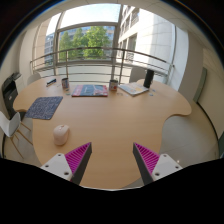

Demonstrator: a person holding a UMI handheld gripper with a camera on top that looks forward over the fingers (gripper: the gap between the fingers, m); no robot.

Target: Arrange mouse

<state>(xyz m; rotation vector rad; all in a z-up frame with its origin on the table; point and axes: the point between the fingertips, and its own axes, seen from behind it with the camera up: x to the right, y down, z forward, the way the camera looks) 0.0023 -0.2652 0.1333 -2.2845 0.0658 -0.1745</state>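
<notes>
The mouse (pixel 61 134), a pale rounded one, is sitting on the wooden desk (pixel 115 120) just ahead of the left finger and a little outside it, not between the two. Beyond it, toward the desk's left side, a dark mouse mat (pixel 44 107) is lying flat, near the mouse but apart from it; a second, colourful mat (pixel 89 90) is lying farther off by the far edge, with what looks like a laptop (pixel 134 88) to its right. Behind the desk a railing and large windows are showing.

The gripper (pixel 112 158) is hovering low over the near part of the desk with its fingers (pixel 77 157) spread wide and holding nothing; the pink pads are facing each other across bare wood.

The main risk, as I judge it, is the offset: the mouse is lying off the gripper's centre line, so a straight advance is likely to clip it with the left finger and shove it sideways toward the desk edge instead of straddling it. Its smooth, domed shell may also be squirting out if the pads are closing high on the curve. Which mat is the target is also unclear, so it could end up on the wrong one.
</notes>
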